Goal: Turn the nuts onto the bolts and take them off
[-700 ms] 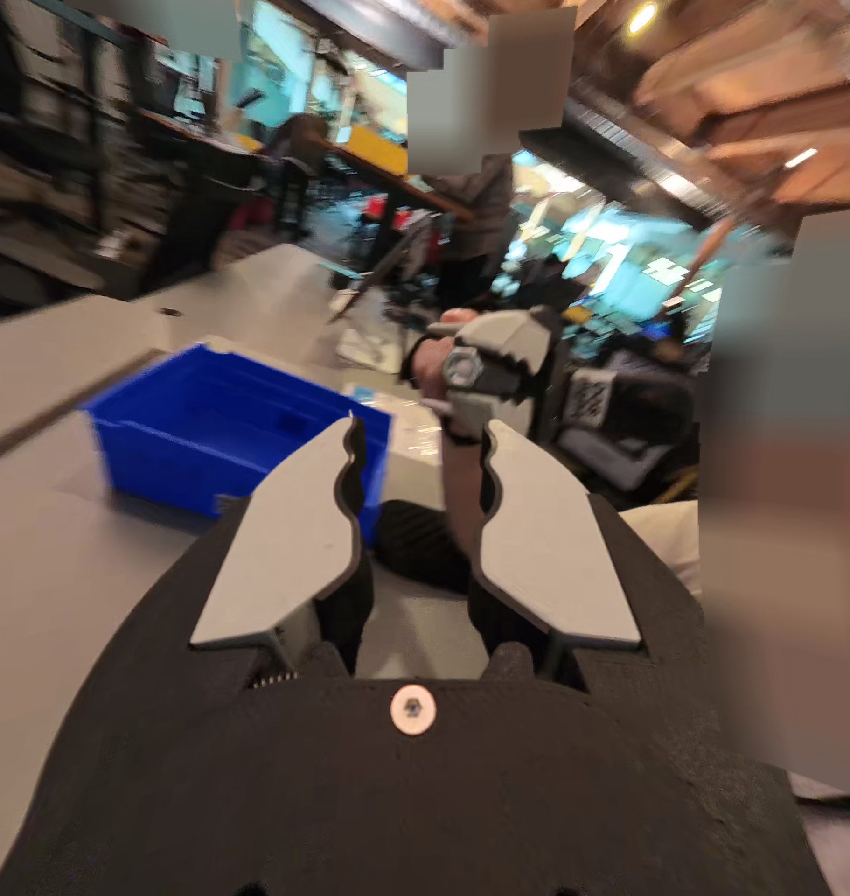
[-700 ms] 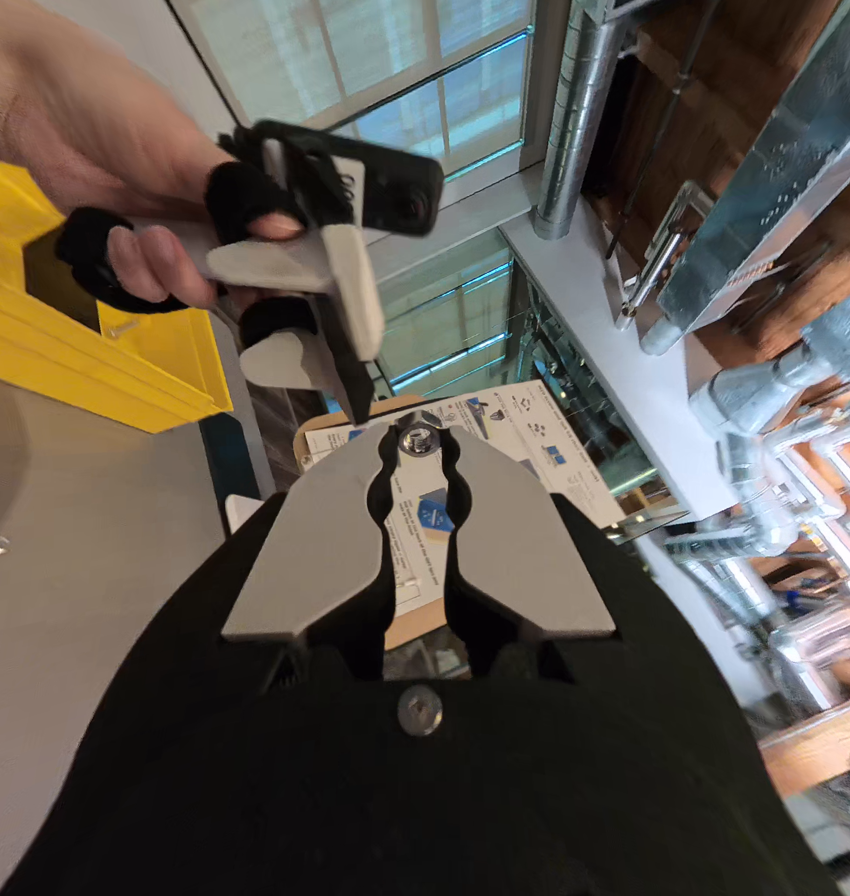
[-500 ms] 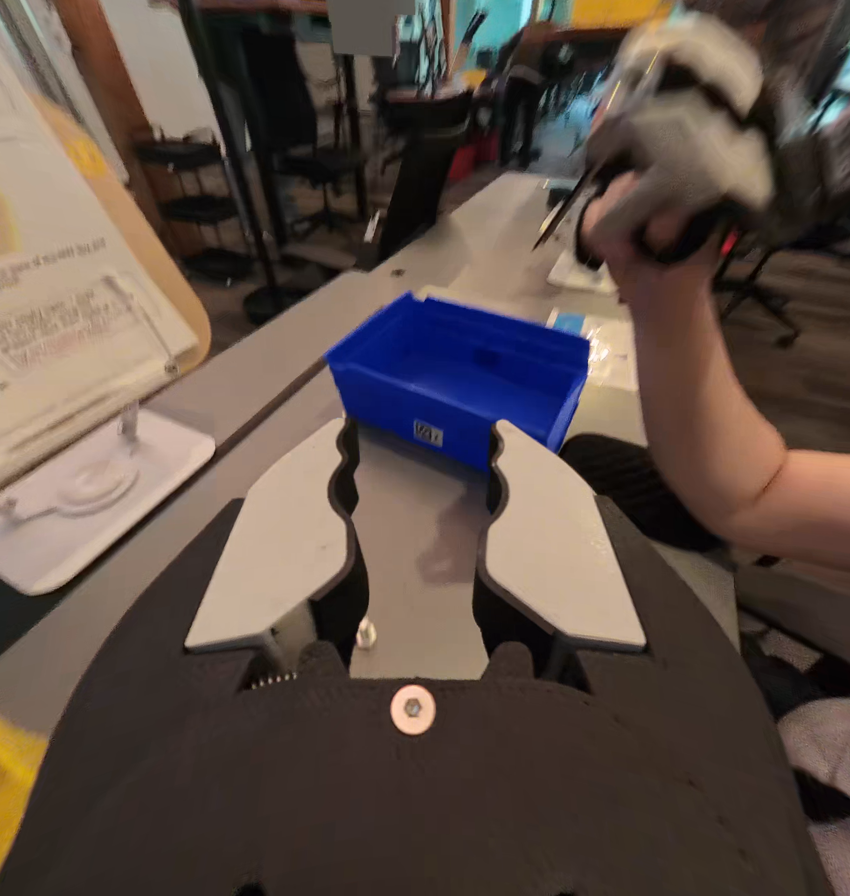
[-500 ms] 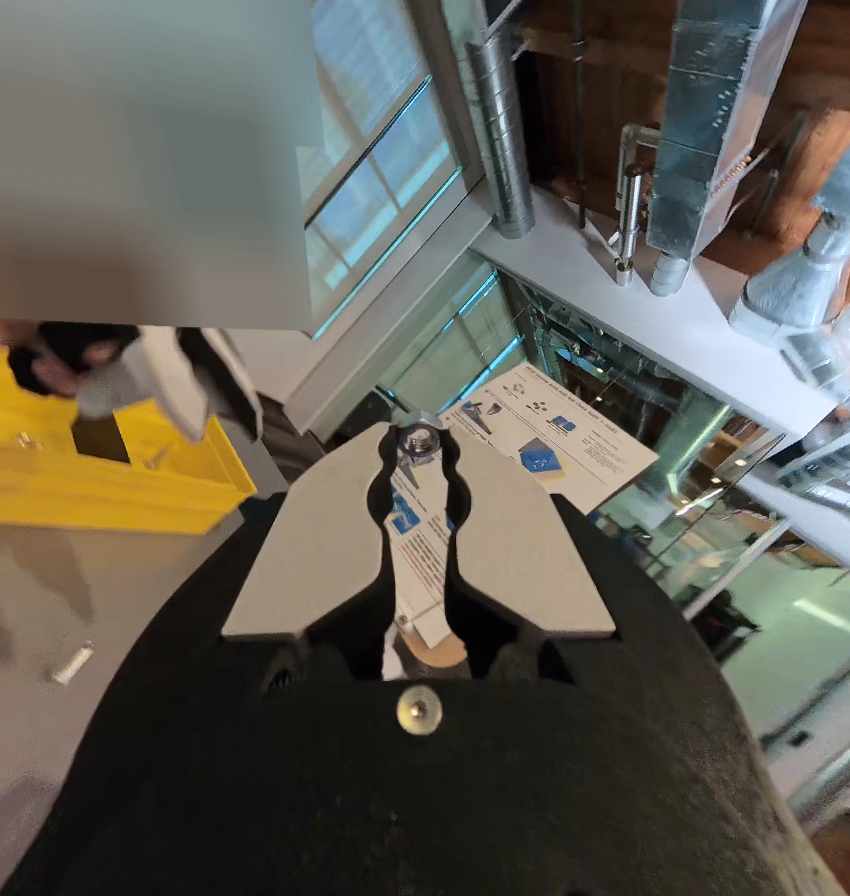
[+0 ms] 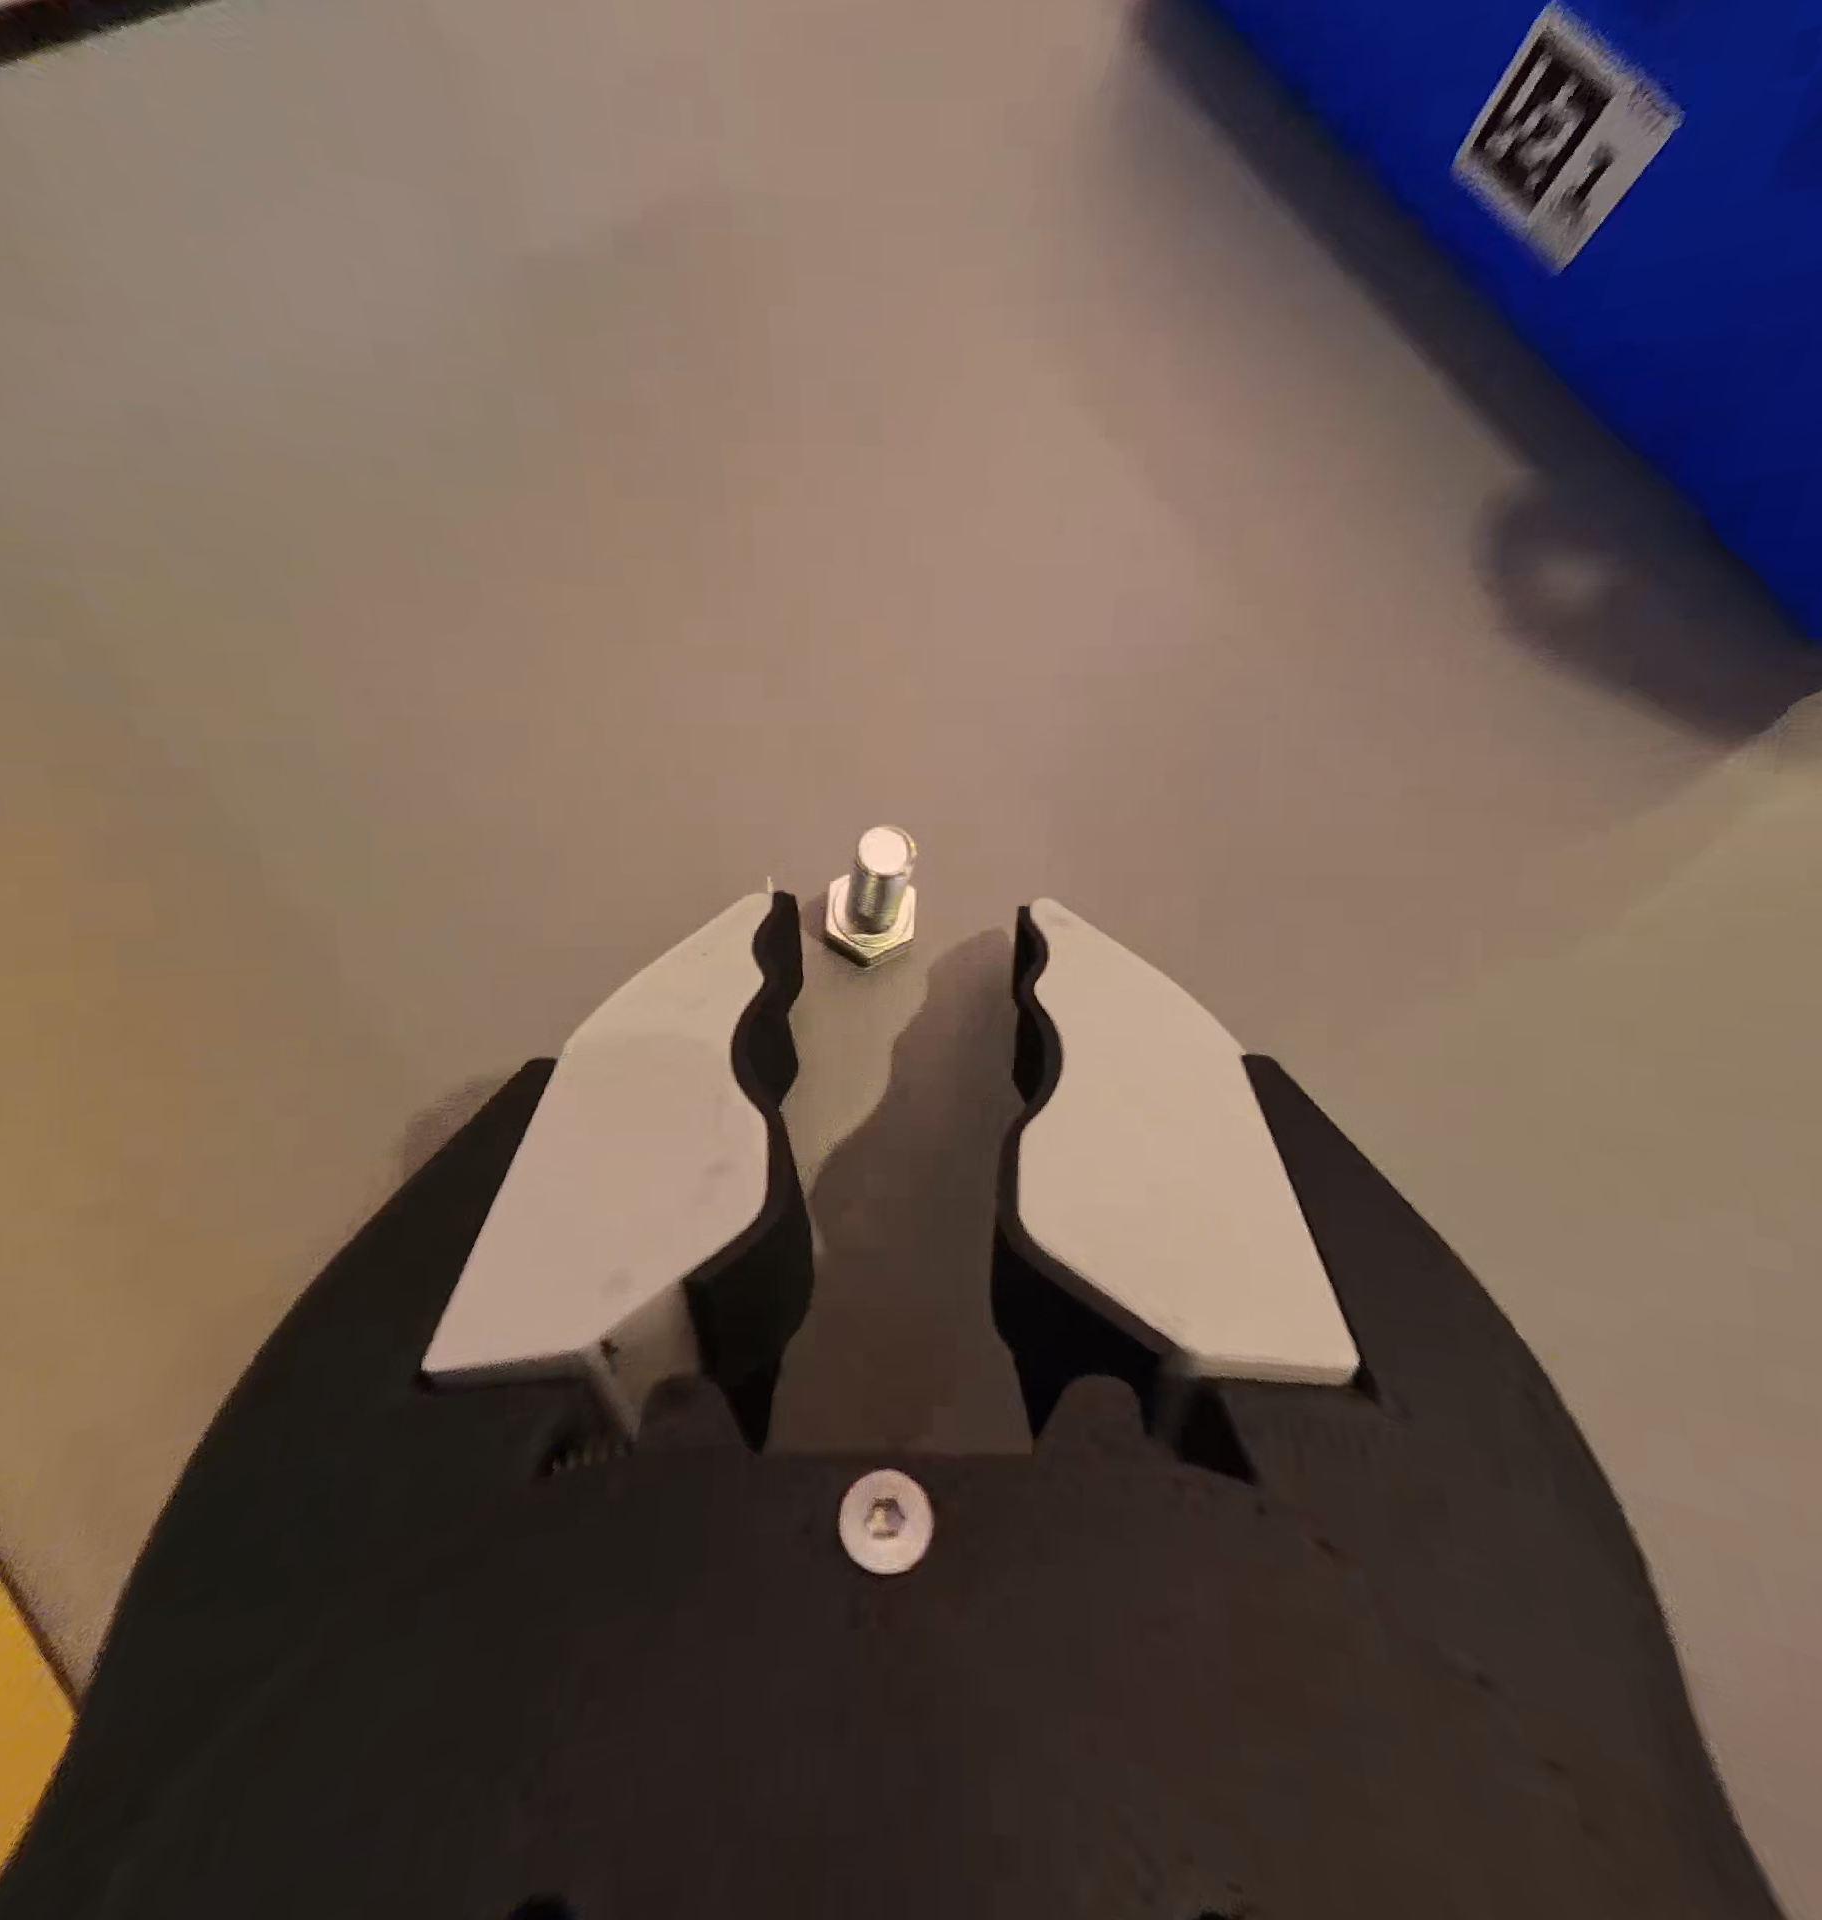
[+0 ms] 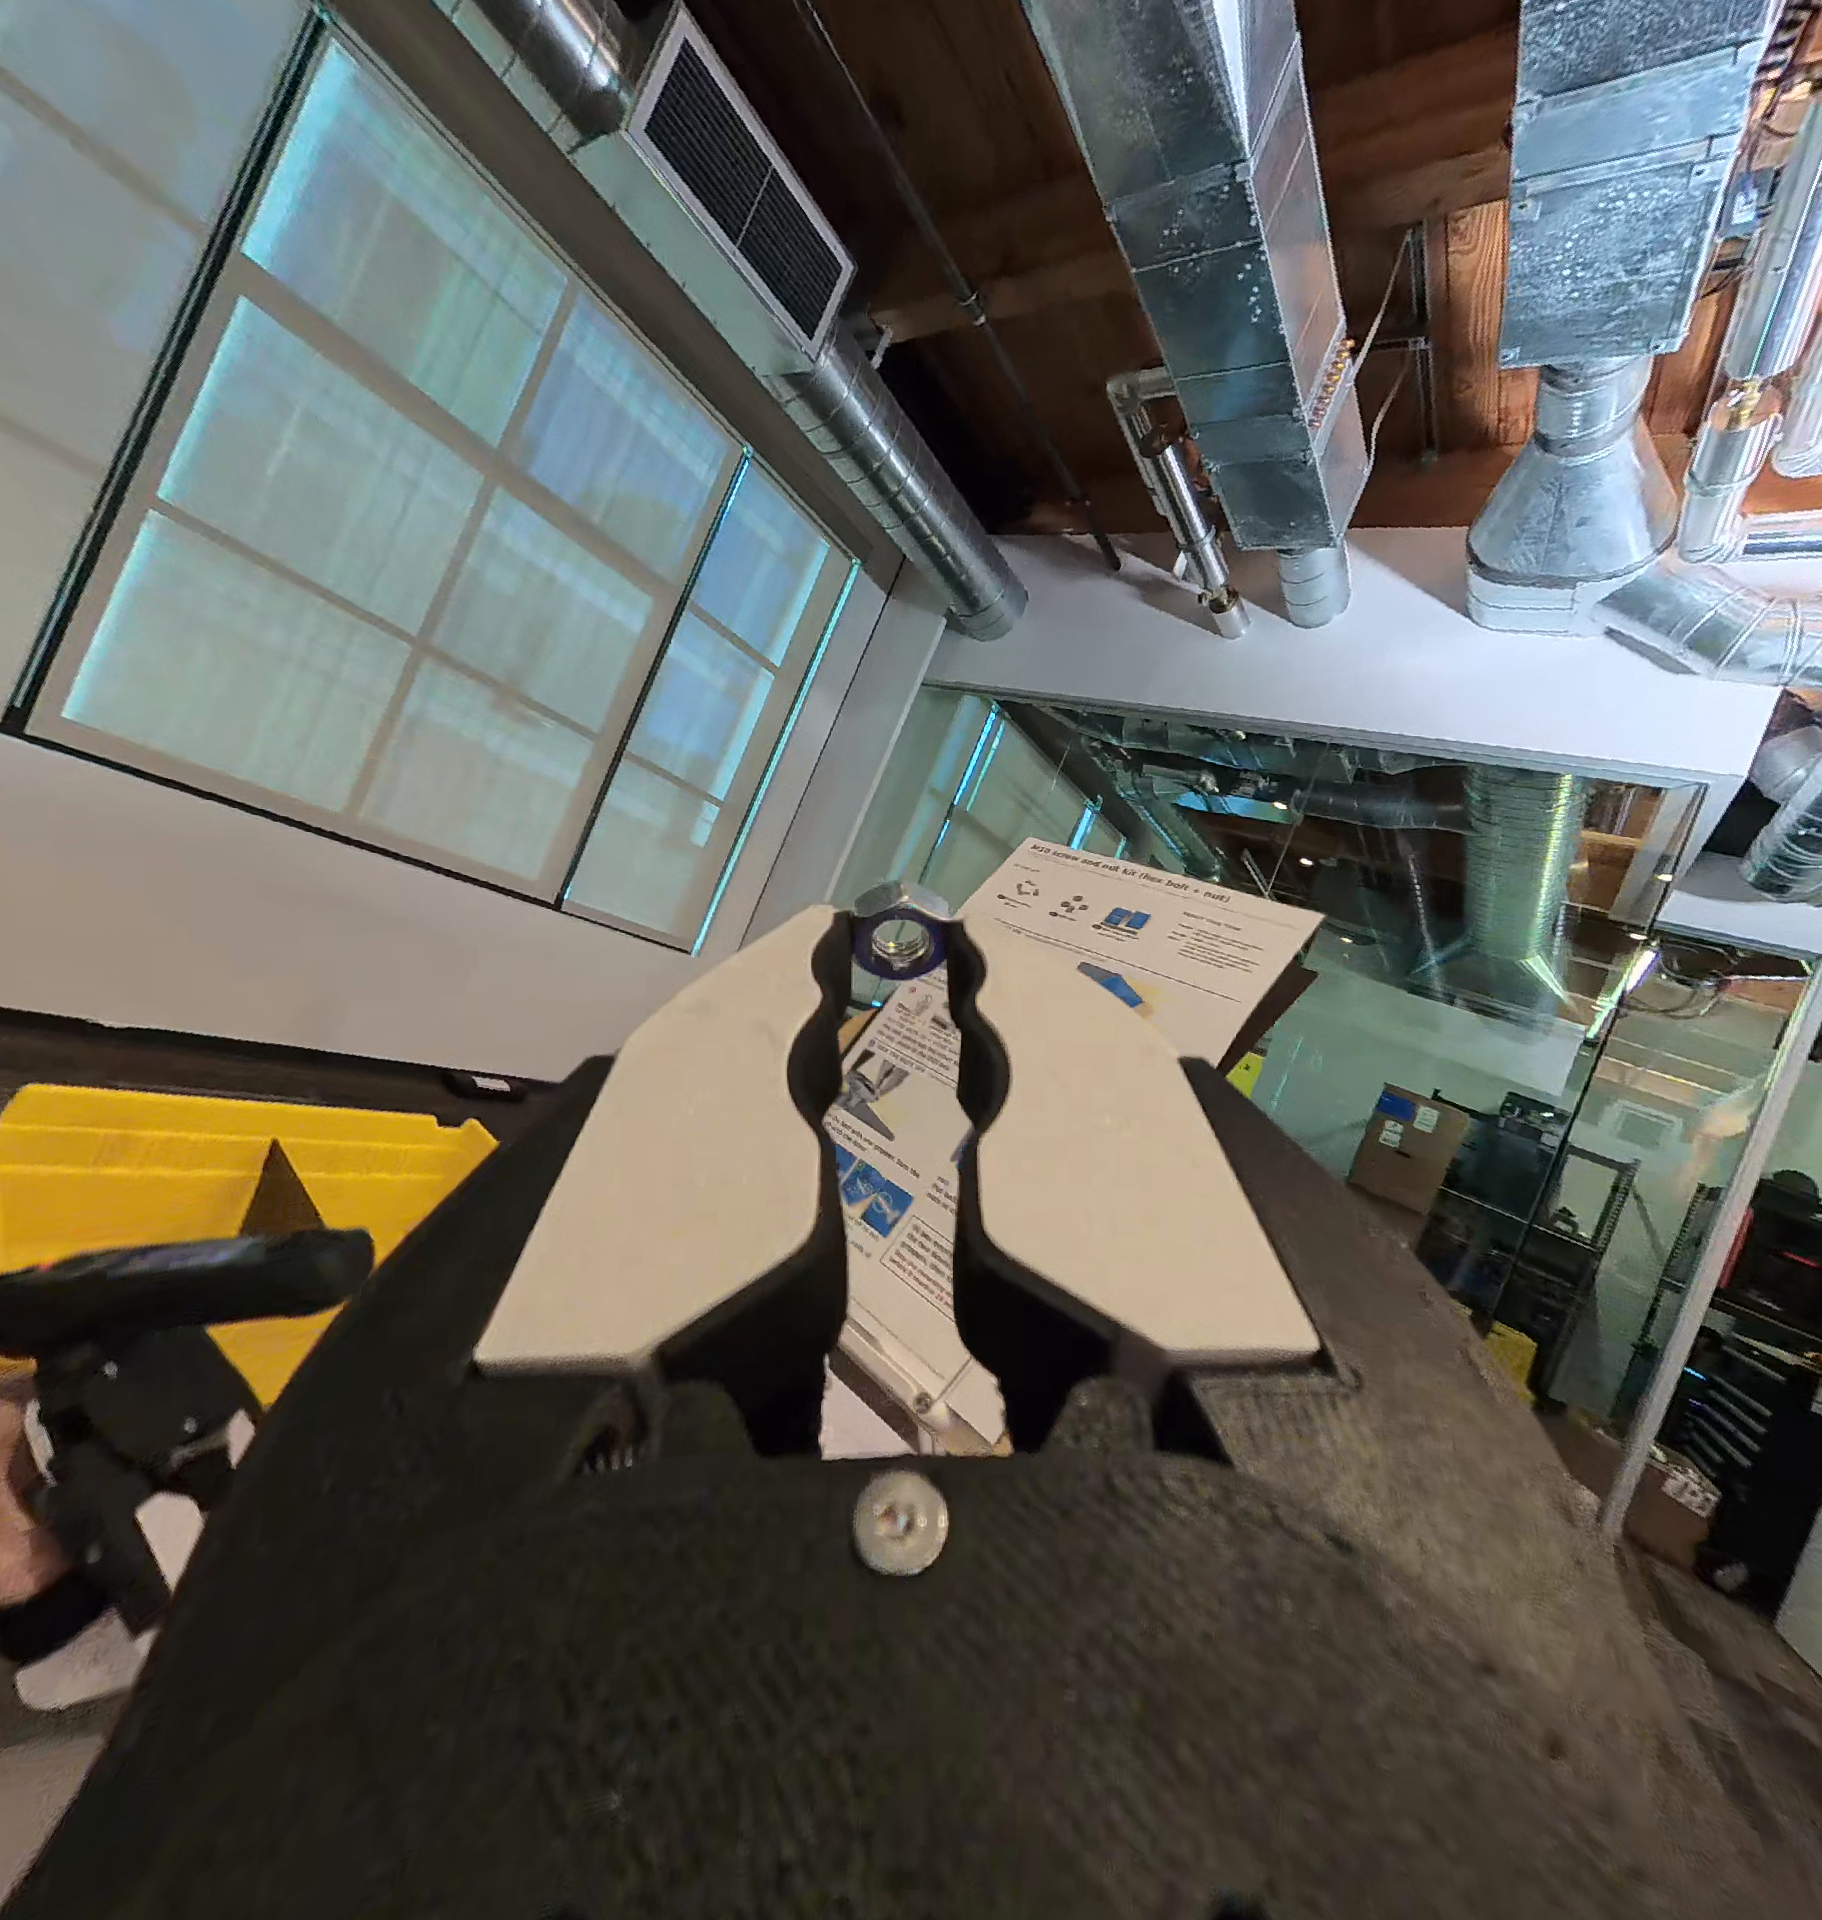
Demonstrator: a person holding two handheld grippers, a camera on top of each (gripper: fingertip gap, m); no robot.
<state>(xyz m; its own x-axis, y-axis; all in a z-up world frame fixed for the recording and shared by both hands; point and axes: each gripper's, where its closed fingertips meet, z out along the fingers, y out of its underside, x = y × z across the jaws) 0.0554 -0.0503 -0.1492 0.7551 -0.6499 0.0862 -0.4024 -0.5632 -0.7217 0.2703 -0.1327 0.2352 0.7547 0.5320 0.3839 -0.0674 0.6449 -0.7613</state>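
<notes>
A silver hex bolt stands on its head on the grey table, threaded end up. My left gripper is open and points down at it, with the bolt just past the left fingertip, between the two tips. My right gripper is raised and tilted up toward the ceiling. It is shut on a silver nut with a blue ring, held at the fingertips. The left gripper's handle and a hand show at the lower left of the right wrist view.
A blue bin with a tag on its side sits on the table to the upper right of the bolt. A yellow bin stands at the left. An instruction sheet on a stand is behind the right fingertips. The tips of one gripper are about 45 centimeters away from the tips of the other.
My left gripper has swung down from facing the room and the right hand to point at the table over the bolt. My right gripper has kept the nut and tilted upward.
</notes>
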